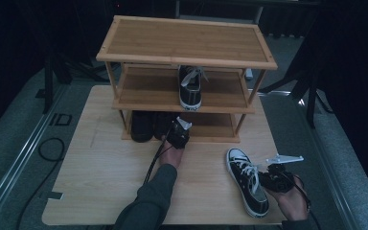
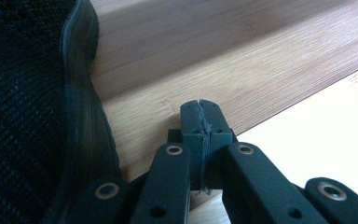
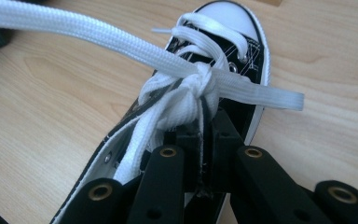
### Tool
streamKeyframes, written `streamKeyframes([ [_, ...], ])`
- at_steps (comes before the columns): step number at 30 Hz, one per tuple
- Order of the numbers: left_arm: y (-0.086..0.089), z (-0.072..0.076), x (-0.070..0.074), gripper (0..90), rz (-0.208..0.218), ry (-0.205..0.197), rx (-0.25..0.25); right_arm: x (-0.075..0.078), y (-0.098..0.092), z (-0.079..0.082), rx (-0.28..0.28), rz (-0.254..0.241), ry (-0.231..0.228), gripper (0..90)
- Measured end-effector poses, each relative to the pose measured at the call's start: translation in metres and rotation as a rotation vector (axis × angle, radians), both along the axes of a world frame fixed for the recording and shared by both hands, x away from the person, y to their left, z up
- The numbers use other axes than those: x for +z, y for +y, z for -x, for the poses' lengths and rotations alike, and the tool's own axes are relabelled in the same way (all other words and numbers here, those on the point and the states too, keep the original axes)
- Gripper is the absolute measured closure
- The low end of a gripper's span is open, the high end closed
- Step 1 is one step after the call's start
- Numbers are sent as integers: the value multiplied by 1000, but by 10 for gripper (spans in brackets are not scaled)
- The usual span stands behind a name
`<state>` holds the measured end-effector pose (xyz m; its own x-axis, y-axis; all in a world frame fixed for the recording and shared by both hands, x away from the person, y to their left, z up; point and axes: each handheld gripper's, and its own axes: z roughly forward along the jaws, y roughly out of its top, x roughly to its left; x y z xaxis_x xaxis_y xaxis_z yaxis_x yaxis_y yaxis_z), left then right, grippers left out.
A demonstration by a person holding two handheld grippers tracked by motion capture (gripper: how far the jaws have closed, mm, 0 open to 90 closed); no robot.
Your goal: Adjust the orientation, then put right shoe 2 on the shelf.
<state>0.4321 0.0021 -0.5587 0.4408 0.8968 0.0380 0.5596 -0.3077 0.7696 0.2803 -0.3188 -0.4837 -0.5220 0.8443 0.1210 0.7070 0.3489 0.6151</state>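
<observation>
A black high-top sneaker [image 1: 247, 184] with white laces lies on the table's front right, toe pointing away from me. My right gripper [image 1: 268, 179] sits at its right side. In the right gripper view the jaws of the right gripper [image 3: 205, 135] stand together on the sneaker's [image 3: 242, 51] dark tongue, just under the knot of the laces [image 3: 177, 100]. A matching sneaker [image 1: 190, 88] stands on the middle shelf of a bamboo shoe rack [image 1: 187, 62]. My left gripper [image 1: 177, 134] rests at the front of the bottom shelf, beside a pair of black shoes [image 1: 141, 125]. The left gripper [image 2: 200, 121] is shut with nothing in it.
The rack has three shelves and stands at the back of a light wooden table [image 1: 100, 182]. In the left gripper view a black mesh shoe [image 2: 23, 116] rises at the left, touching the bottom shelf board [image 2: 214, 60]. Cables lie on the grey floor at the left.
</observation>
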Motion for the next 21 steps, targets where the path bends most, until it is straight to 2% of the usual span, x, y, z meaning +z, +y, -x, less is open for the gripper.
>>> streamKeyframes([
  [9, 0, 0, 0, 897, 0, 0, 0, -1, 10, -13, 28, 8, -24, 859],
  [14, 0, 0, 0, 897, -3, -2, 1, 5, 22, -20, 81, 14, -43, 860],
  [21, 0, 0, 0, 897, -1, 0, 2, 11, 27, -28, 142, 32, -76, 860],
])
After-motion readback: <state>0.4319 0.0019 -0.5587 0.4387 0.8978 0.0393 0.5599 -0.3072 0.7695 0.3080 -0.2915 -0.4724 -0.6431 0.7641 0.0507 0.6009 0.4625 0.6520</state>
